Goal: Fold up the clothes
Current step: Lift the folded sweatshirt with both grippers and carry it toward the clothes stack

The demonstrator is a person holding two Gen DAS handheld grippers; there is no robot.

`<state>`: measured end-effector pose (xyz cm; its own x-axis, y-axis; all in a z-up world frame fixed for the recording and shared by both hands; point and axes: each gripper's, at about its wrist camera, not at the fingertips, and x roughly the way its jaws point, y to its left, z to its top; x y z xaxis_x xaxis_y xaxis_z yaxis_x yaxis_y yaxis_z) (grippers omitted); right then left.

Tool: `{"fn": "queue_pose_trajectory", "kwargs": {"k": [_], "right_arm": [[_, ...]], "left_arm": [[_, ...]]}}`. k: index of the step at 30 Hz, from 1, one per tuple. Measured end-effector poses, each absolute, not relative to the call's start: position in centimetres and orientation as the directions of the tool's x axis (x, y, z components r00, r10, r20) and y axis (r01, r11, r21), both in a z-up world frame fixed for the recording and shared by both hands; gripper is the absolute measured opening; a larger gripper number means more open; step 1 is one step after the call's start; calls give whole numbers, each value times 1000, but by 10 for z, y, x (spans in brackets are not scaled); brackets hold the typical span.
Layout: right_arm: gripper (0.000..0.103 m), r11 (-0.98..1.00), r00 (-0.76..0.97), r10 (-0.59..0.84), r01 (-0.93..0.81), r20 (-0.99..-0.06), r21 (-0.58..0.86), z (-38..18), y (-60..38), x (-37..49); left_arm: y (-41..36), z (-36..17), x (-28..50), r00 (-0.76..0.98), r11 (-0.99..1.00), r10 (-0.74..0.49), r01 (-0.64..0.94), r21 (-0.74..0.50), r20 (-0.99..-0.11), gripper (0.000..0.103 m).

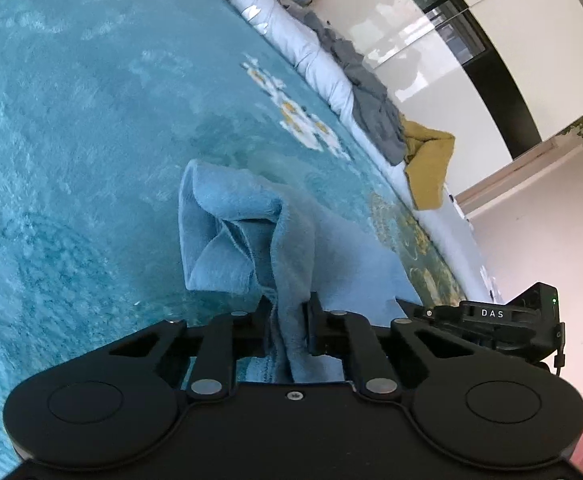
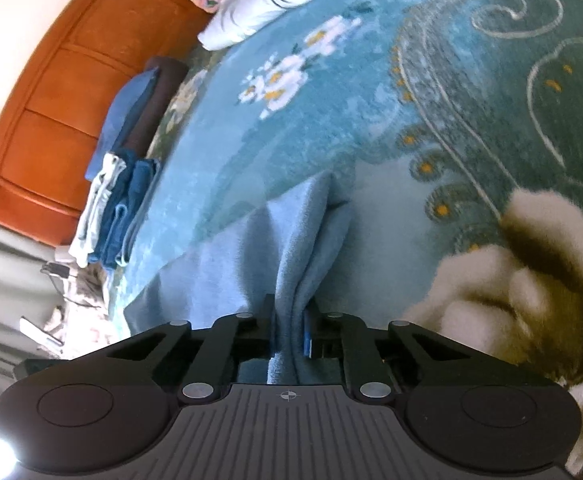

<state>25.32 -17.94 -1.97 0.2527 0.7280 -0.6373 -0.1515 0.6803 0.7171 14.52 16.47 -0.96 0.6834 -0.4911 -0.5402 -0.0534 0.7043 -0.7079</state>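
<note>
Cloth (image 1: 235, 236) pinched in both grippers, left (image 1: 289, 312) and right (image 2: 291, 320), bunched, hanging forward onto blanket (image 1: 71, 140).

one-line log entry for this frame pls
left hand-held gripper: shut on light blue fleece cloth | right hand-held gripper: shut on same cloth | surface: teal floral blanket | fold: unfinished

Count on record. Tools: two, the left tool (image 1: 289, 312) and the right tool (image 2: 289, 316). Light blue cloth (image 1: 251, 232): one, ahead of both tools. Bed cover (image 1: 71, 120): one. Grey garment (image 1: 371, 92): one, far ahead. Mustard garment (image 1: 429, 160): one, beside it. Folded stack (image 2: 119, 208): one, ahead left of the right tool.
</note>
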Motion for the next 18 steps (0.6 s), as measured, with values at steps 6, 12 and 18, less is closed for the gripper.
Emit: {"fn": "queue_pose_trajectory", "kwargs": {"k": [6, 12, 18], "right_arm": [[9, 682, 256, 730, -215, -633, 699, 8, -168, 258], [9, 651, 240, 759, -306, -605, 695, 41, -136, 275], [9, 631, 204, 766, -424, -610, 650, 80, -67, 299]], "left_arm": [[170, 13, 139, 720, 698, -490, -14, -716, -492, 9], [196, 42, 132, 770, 693, -463, 6, -721, -438, 9], [247, 77, 126, 828, 701, -404, 7, -713, -388, 9]]}}
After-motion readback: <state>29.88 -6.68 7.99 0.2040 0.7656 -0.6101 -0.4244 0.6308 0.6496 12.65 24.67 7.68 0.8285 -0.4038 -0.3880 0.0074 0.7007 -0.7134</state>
